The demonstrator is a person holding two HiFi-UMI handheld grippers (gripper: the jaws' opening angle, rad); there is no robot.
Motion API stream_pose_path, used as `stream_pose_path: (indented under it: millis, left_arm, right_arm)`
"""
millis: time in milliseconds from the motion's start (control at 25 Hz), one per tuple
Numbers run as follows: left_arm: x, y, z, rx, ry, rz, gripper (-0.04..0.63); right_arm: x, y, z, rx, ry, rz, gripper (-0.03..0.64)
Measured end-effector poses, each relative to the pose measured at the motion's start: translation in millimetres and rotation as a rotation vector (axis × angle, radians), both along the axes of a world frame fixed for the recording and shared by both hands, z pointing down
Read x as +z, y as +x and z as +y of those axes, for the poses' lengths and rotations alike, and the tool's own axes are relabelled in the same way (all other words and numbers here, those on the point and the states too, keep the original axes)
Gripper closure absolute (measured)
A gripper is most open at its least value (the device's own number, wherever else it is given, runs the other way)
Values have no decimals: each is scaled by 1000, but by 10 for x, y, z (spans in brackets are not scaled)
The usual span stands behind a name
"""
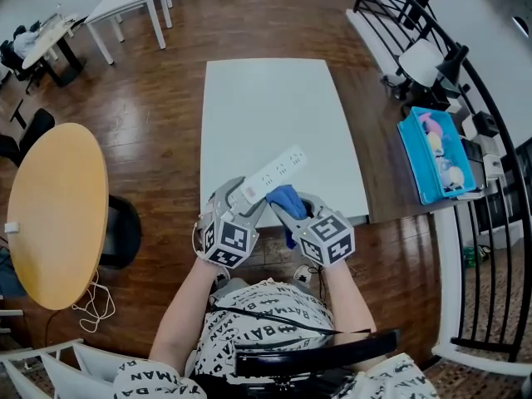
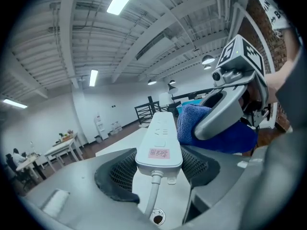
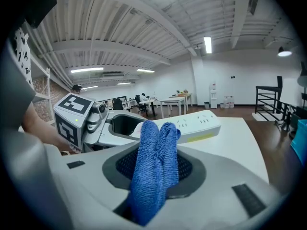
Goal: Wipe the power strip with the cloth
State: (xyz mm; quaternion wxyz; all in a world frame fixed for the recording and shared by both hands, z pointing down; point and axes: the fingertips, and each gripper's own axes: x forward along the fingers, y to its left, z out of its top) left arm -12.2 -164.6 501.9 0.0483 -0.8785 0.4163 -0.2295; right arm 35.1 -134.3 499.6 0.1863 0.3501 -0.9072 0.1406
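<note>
My left gripper is shut on the cord end of a white power strip, which is held above the near edge of the white table. In the left gripper view the strip runs away from me between the two pads, with a pink label near its end. My right gripper is shut on a folded blue cloth. The cloth stands up between the right jaws and presses against the strip's side. From the left gripper view the cloth touches the strip's right side.
A round wooden table stands to my left. A blue bin with small items sits on a rack at the right, beside black railing. White desks stand at the far left.
</note>
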Motion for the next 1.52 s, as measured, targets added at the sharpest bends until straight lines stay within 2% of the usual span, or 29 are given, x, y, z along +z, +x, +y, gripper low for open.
stream_pose_path:
  millis: [240, 440, 720, 840, 1160, 1320, 1520]
  left_arm:
    - [-31, -13, 147, 59, 45, -44, 310]
    - [-47, -45, 274, 120, 67, -86, 310]
    - [-93, -91, 381, 213, 109, -122, 310]
    - [-96, -61, 432, 251, 127, -147, 310]
    - [-134, -30, 486, 309, 142, -168, 310]
    - [-175, -67, 535, 360, 165, -203, 311]
    - [-179, -42, 608, 410, 199, -283, 310]
  right_arm:
    - [37, 310, -106, 44, 2, 24, 485]
    - [48, 699, -207, 79, 14, 86, 485]
    - [52, 1009, -234, 58, 37, 197, 483]
    - [5, 1094, -234, 49, 51, 213, 483]
    - [-103, 1051, -172, -60, 65, 247, 485]
    - [-91, 1022, -99, -165, 60, 308, 485]
    - [-8, 1041, -67, -226, 66, 422, 485]
